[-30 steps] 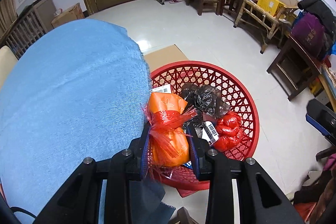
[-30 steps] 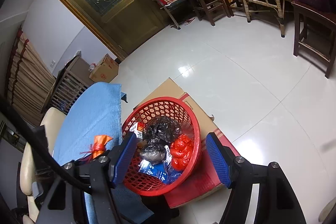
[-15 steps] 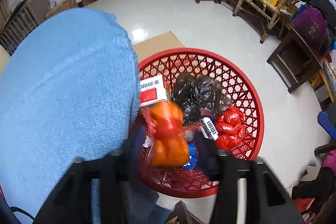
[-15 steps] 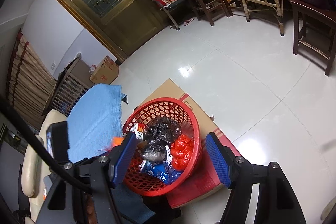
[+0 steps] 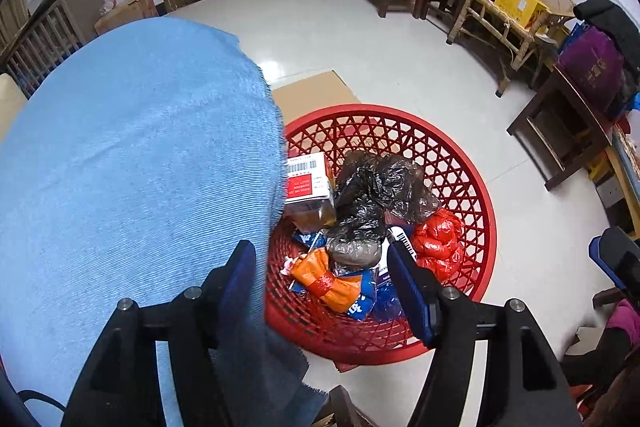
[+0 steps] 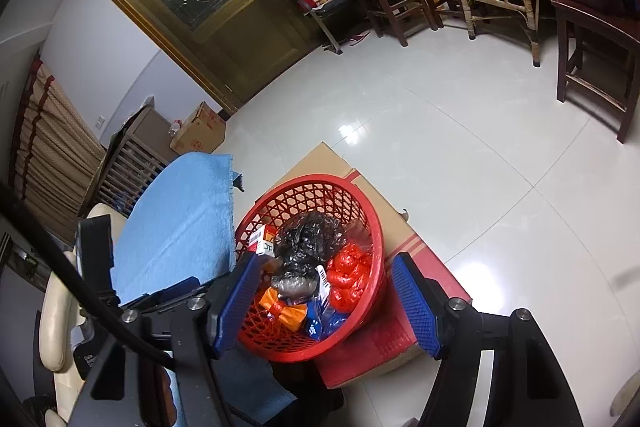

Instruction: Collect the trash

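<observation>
Orange packet (image 5: 325, 285) now in basket (image 5: 476, 187), left claw (image 5: 326, 273) open

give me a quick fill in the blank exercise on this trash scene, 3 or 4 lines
1. The orange packet now lies inside the ______ basket.
2. The left gripper stands ______, its fingers having just been opening, with nothing pressed between them.
3. The cloth beside the basket is ______ in colour.
4. The basket stands on a flattened ______ box on the floor.

Missing words: red; open; blue; cardboard
</observation>
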`<move>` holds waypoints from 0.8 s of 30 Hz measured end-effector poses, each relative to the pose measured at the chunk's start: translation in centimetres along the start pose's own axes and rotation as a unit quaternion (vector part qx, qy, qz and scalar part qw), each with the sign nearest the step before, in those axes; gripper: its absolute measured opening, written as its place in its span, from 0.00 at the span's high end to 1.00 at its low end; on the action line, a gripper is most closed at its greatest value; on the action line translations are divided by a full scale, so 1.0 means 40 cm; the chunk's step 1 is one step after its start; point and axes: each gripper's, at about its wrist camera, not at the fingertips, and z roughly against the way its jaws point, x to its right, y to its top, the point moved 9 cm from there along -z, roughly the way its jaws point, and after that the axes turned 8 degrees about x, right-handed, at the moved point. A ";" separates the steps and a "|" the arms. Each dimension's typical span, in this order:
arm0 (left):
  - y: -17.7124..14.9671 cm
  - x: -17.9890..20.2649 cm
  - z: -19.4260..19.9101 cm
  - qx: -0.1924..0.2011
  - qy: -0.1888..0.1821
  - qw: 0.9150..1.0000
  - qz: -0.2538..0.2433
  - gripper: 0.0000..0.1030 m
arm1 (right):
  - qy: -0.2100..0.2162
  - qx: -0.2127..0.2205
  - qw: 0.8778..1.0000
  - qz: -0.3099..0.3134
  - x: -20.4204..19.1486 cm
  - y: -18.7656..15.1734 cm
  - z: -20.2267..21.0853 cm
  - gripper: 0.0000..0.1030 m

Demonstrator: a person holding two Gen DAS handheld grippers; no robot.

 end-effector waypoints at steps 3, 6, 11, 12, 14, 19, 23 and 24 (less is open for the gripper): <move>0.000 -0.014 0.029 0.010 0.000 1.000 0.005 0.33 | -0.001 0.003 1.000 0.005 -0.011 -0.006 0.012 0.30; -0.005 -0.032 0.063 0.021 -0.001 1.000 0.015 0.33 | -0.002 0.004 1.000 0.007 -0.022 -0.017 0.026 0.29; -0.029 -0.080 0.140 0.048 0.001 0.999 0.025 0.33 | -0.015 0.009 1.000 0.022 -0.046 -0.046 0.050 0.23; -0.040 -0.096 0.166 0.058 0.000 0.998 0.029 0.32 | -0.021 0.010 0.999 0.029 -0.054 -0.056 0.055 0.22; -0.057 -0.121 0.206 0.074 0.005 0.997 0.032 0.30 | -0.029 0.007 0.999 0.045 -0.070 -0.078 0.063 0.18; -0.110 -0.172 0.285 0.101 0.038 0.994 0.025 0.23 | -0.044 0.006 0.994 0.102 -0.130 -0.145 0.091 0.14; -0.155 -0.188 0.336 0.115 0.033 0.993 0.023 0.23 | -0.057 0.018 0.987 0.147 -0.180 -0.197 0.121 0.09; -0.167 -0.193 0.348 0.119 0.034 0.992 0.021 0.21 | -0.060 0.020 0.986 0.157 -0.190 -0.211 0.127 0.09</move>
